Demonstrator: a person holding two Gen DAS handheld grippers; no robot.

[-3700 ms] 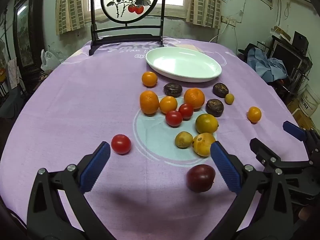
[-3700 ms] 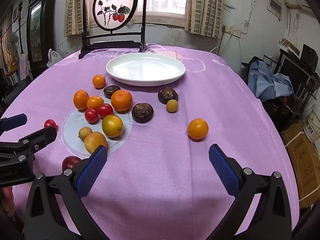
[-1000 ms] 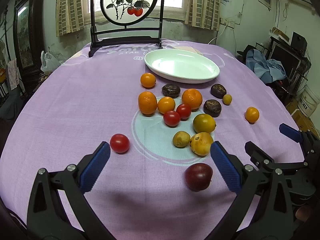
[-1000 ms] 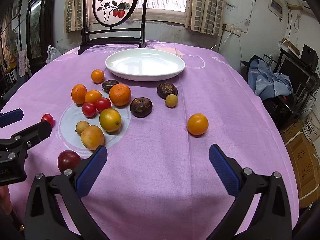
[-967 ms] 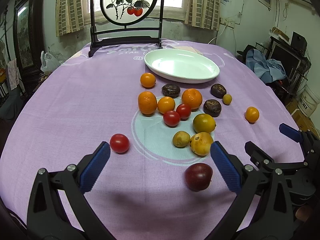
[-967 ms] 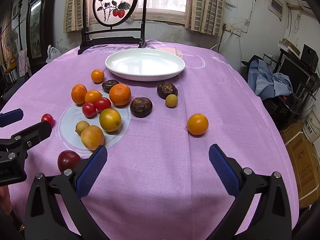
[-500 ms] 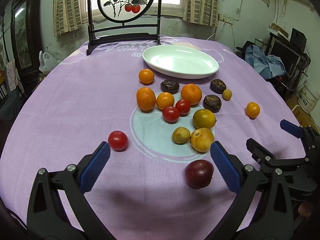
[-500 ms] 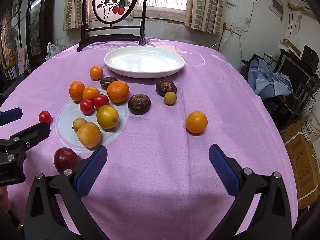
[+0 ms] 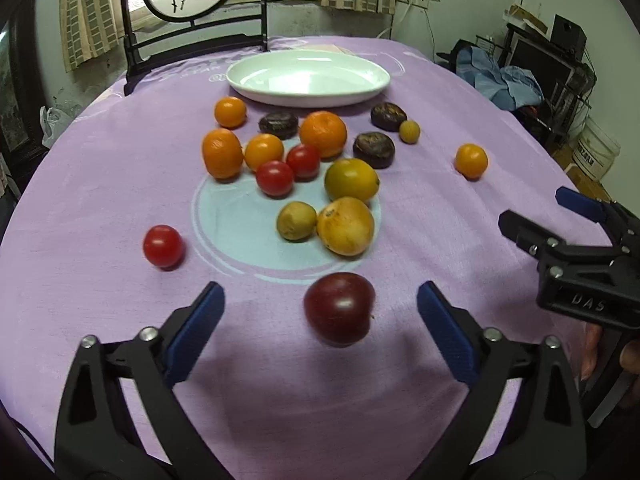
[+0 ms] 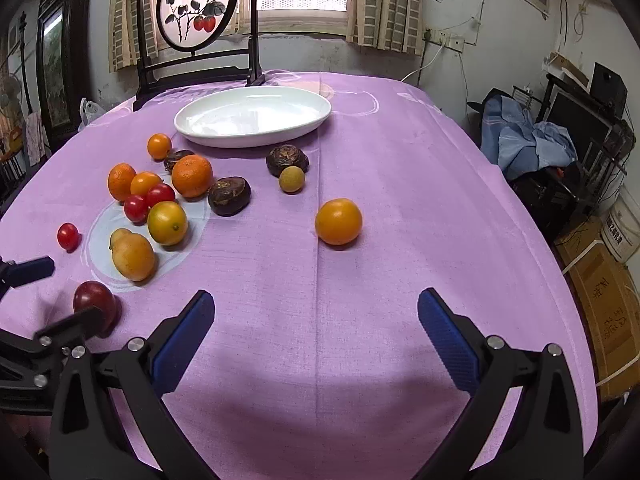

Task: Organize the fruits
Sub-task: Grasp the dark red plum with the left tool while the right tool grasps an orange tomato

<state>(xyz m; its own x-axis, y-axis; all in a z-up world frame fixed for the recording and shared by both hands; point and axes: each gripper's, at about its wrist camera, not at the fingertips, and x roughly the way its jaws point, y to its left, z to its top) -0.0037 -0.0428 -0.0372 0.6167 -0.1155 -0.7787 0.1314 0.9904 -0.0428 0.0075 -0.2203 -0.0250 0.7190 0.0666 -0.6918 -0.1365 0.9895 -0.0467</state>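
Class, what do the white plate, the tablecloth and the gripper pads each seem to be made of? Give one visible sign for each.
White plate: probably glazed ceramic, since its surface is glossy with window glare.
Tablecloth: woven fabric, matte, with a visible crease line and printed design.
Gripper pads: likely rubber or soft plastic, matte blue and ribbed, though the material is uncertain.

Both wrist views look low across the table (image 9: 100,168), sharing the fruit and plate (image 10: 256,136)
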